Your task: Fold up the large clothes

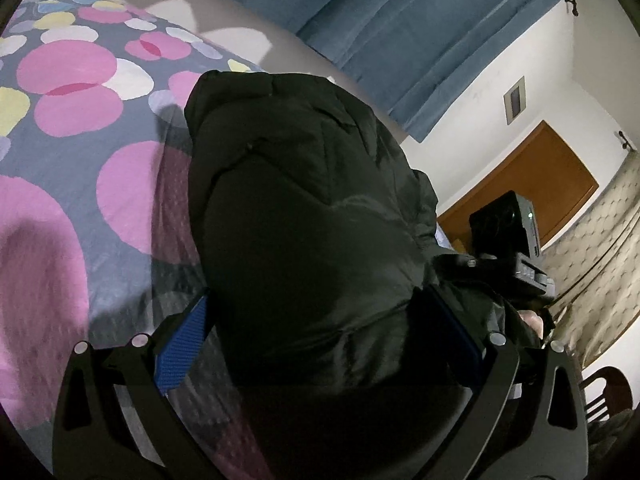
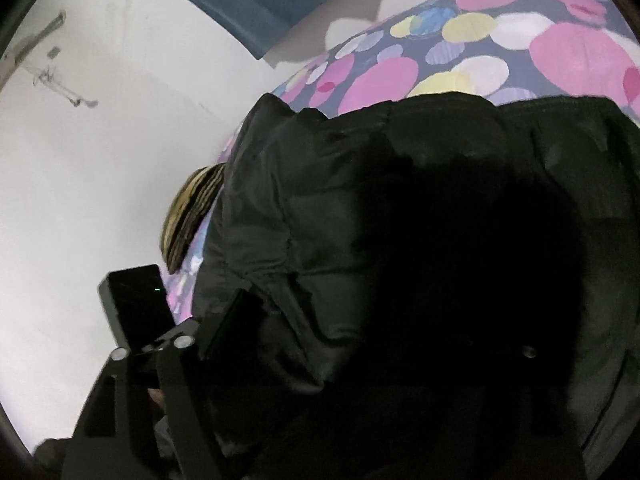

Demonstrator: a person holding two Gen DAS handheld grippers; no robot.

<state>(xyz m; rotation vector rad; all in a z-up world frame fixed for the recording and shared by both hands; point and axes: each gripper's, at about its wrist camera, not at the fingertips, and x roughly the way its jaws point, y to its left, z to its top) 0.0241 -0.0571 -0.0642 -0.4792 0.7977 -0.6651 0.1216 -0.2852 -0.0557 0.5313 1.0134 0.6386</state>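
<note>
Left tongs (image 1: 320,336) clamped on black puffer jacket (image 1: 304,208) above spotted bedspread (image 1: 80,128), right tongs' (image 2: 340,320) state hidden by jacket

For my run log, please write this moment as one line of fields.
phase: mid-fold | left gripper: shut on black puffer jacket | right gripper: buried in jacket, state unclear | surface: dotted bedspread

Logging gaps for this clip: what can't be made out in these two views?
- Right wrist view: the right tool is buried under the black jacket; only one finger shows, so its grip is unreadable.
- Left wrist view: the jacket bulk fills the left tool, hiding the bedspread behind it.
- Striped item: mostly hidden behind the jacket, unidentifiable.
</note>
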